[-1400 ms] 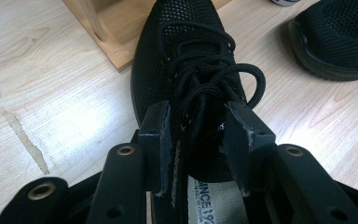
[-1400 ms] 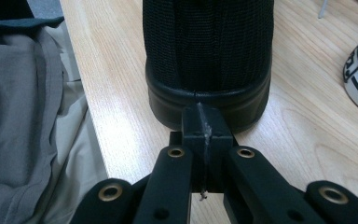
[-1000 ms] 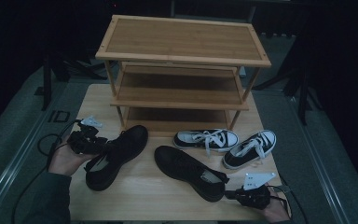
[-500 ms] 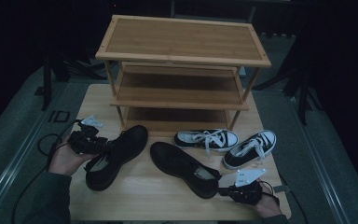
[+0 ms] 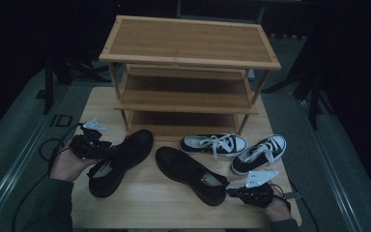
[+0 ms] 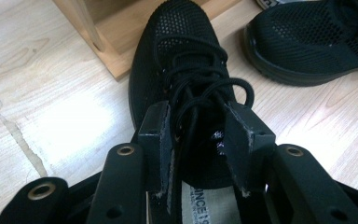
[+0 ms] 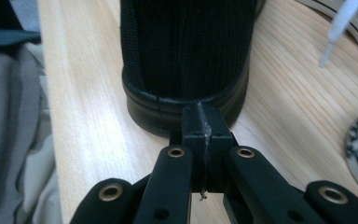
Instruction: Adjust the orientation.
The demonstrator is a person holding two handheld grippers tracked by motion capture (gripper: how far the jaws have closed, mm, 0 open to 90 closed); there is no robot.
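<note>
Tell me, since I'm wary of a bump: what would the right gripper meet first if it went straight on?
Most likely the heel of the black shoe: the right gripper, jaws shut, points squarely at it from very close.

Both grippers are matte black. The left gripper [image 6: 196, 140] has square pads with worn, pale edges, brass-ringed holes along its arms, a grey three-cornered plate at its 12 o'clock and a black cable looping toward 7 o'clock. The right gripper [image 7: 205, 122] carries the same brass rings and grey plate. Sleeves are grey.
</note>
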